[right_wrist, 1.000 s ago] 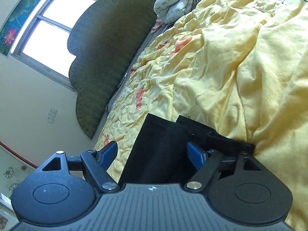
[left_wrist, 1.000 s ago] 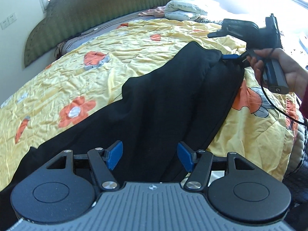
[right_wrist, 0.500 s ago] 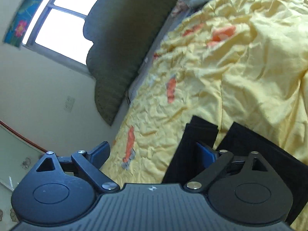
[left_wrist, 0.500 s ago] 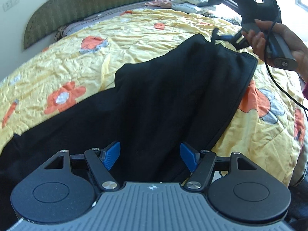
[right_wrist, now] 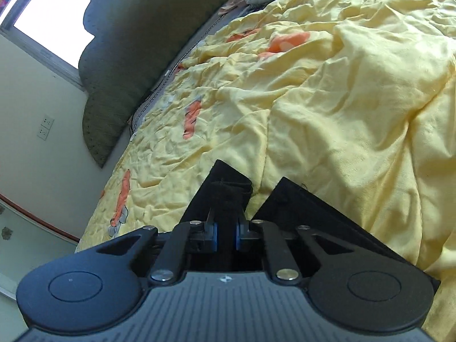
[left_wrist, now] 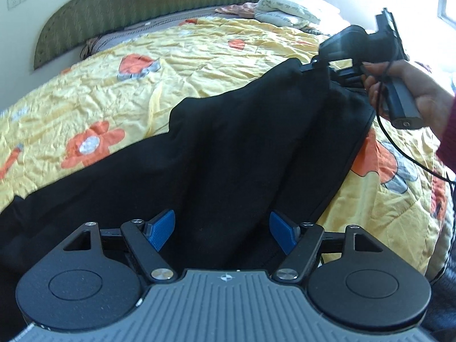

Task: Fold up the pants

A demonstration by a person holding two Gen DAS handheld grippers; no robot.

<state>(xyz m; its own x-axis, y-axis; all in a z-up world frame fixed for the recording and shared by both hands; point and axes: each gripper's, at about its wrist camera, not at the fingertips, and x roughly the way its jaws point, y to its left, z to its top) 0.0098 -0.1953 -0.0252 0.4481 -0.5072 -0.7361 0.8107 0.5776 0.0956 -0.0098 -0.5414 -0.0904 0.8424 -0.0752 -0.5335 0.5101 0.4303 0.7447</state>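
Black pants (left_wrist: 233,154) lie across a yellow flowered bedspread (left_wrist: 176,65), legs together, hems at the far right. My left gripper (left_wrist: 222,228) is open, its blue pads on either side of the pants' near part, holding nothing. My right gripper (right_wrist: 226,238) is shut on the hem of the upper pant leg (right_wrist: 225,191); the second leg's hem (right_wrist: 296,205) lies beside it to the right. In the left wrist view the right gripper (left_wrist: 322,65) sits at the hem end, held by a hand (left_wrist: 410,91).
A green padded headboard (left_wrist: 136,8) and folded bedding (left_wrist: 285,8) are at the far end of the bed. The bed's edge (left_wrist: 439,228) drops off on the right. A cable (left_wrist: 404,156) hangs from the right gripper. A wall (right_wrist: 34,114) with sockets stands left.
My right gripper was open around the hem and has closed on the upper leg's hem. My left gripper stayed open over the pants.
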